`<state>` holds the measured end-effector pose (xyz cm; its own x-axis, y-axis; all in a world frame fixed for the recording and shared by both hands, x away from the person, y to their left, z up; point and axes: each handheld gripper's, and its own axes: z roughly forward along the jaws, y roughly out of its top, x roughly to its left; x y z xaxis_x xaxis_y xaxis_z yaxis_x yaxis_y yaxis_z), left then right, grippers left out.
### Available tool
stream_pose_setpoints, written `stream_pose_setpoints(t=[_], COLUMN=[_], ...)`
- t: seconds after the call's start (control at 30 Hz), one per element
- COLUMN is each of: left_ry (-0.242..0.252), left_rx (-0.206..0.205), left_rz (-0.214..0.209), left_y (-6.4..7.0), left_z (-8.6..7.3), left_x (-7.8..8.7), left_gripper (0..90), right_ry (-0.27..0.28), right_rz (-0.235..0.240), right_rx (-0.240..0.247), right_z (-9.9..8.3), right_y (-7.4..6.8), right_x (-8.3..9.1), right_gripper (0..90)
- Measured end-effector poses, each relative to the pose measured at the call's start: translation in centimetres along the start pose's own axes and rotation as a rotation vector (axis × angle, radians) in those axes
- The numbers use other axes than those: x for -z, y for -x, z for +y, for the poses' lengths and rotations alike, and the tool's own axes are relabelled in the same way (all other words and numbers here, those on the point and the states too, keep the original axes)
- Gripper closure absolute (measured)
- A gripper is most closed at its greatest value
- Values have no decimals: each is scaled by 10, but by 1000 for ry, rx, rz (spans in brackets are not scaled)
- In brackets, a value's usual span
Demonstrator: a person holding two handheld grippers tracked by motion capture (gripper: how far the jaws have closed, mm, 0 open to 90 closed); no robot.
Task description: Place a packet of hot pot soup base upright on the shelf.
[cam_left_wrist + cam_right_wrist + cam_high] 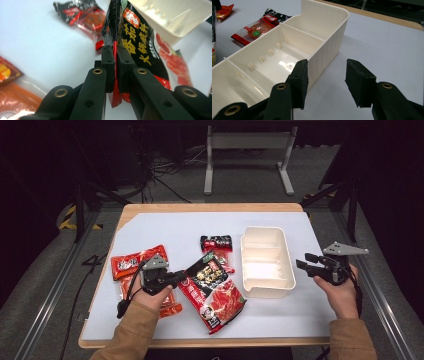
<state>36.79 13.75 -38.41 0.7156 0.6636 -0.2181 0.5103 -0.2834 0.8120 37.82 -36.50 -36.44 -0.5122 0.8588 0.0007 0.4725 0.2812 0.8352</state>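
Observation:
A large red and black soup-base packet point(212, 292) lies left of the cream divided bin point(265, 262). My left gripper point(192, 269) is shut on the packet's upper left edge and lifts that edge off the mat. In the left gripper view the jaws pinch the red seam of the packet point(135, 42), gripper point(114, 53). My right gripper point(302, 261) hovers open just right of the bin. In the right gripper view the gripper point(325, 75) stands open beside the bin's outer wall point(327, 50), with nothing between the jaws.
A small black and red snack packet point(216, 243) lies behind the big one. Orange and red packets point(137, 261) sit under my left hand. The bin point(262, 62) has three bare compartments. A white mat point(165, 232) covers the wooden table; a metal frame stands beyond.

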Motion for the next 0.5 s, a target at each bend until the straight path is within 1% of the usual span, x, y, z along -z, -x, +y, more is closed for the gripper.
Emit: stream_pose_setpoints(t=[0.03,0.1,0.17,0.2,0.23,0.27,0.37,0.4,0.5], left_ry=[10,27,41,46,51,55,68,68,77], left_rx=[-15,-32,-62,-61,-75,-98,-130,-130,-176], left_rz=[-1,-8,-10,-12,-9,-5,-4,-4,13], left_y=[2,6,8,10,13,14,20,20,26], left_z=[3,8,14,16,19,22,30,30,35], left_x=[2,6,11,13,15,17,24,24,29], left_gripper=[861,862,862,862,861,861,861,861,861], right_ry=[2,4,6,6,4,6,16,20,28], right_rz=[-2,-5,-6,-7,-6,-6,-6,-8,-3], right_rx=[-5,-11,-18,-19,-21,-20,-17,-18,-15], right_z=[-1,-2,-4,-4,-4,-4,-4,-4,-2], right_y=[1,3,4,4,4,4,4,4,2], right_x=[1,3,4,4,5,5,8,9,11], right_gripper=[524,524,524,524,523,523,523,523,523])
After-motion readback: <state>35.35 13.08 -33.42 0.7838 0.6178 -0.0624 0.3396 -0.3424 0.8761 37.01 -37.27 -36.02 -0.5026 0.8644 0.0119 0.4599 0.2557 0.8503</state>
